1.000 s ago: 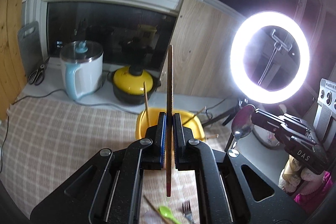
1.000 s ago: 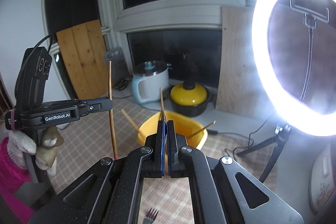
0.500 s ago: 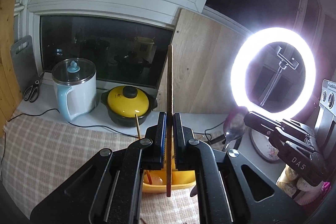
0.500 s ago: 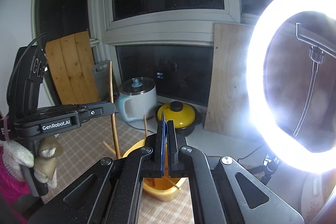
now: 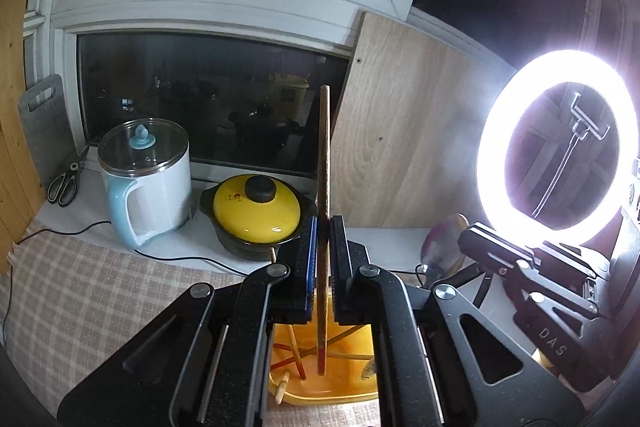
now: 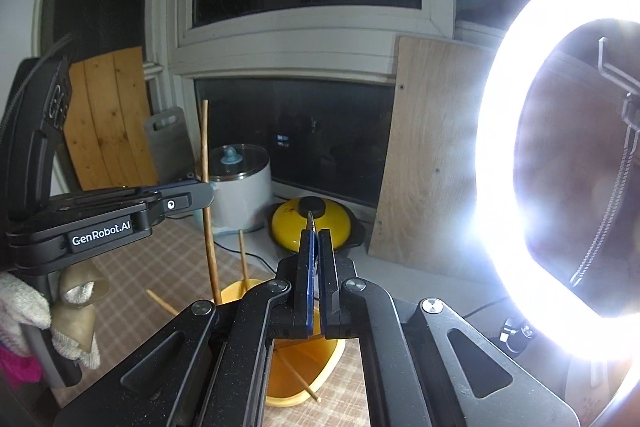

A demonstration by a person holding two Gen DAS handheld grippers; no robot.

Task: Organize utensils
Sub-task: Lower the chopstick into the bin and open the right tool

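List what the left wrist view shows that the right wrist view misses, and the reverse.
Only the left wrist view shows the scissors on the sill, the spoon clamped in the right gripper, and the lower tip of the chopstick hanging inside the yellow tub.

Only the right wrist view shows the left gripper from the side, the gloved hand under it, and the plank wall panel in full.

Both show the chopstick held upright, the tub with loose chopsticks, the yellow-lidded pot, the white kettle, the grey cutting board and the ring light.
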